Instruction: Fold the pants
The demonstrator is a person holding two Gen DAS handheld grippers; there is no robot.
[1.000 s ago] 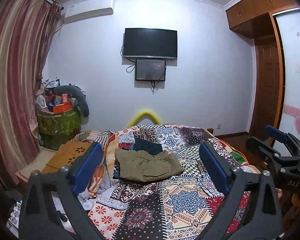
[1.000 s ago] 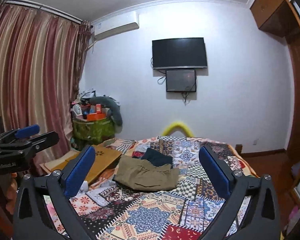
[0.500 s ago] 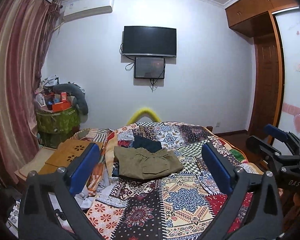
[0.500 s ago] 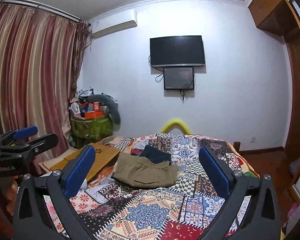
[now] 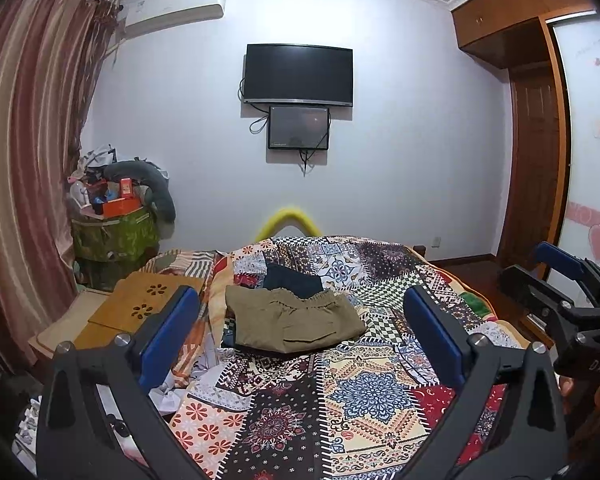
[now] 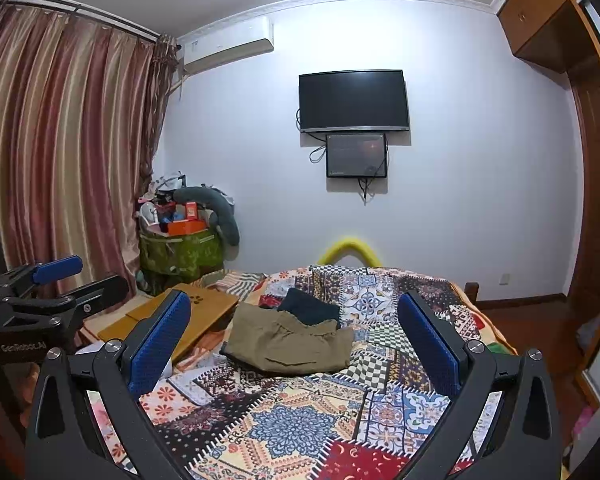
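Olive-khaki pants point(image 5: 296, 320) lie folded in a compact stack on the patchwork bedspread point(image 5: 340, 400), partly over a dark navy garment point(image 5: 294, 278). The right wrist view shows the same pants point(image 6: 288, 342) and the navy garment point(image 6: 308, 306) behind them. My left gripper point(image 5: 300, 328) is open, held well back from the pants with nothing between its blue pads. My right gripper point(image 6: 294, 334) is open too, also short of the pants and empty. Each gripper shows at the edge of the other's view.
A wooden lap table point(image 5: 140, 308) sits at the bed's left edge. A green bin point(image 5: 112, 236) piled with clutter stands by the striped curtain point(image 5: 24, 160). A TV point(image 5: 298, 74) hangs on the far wall. A wooden wardrobe point(image 5: 540, 160) is at the right.
Both views have tilted slightly, so the bed and pants sit a little lower in frame. The pants have not moved and both grippers stay open.
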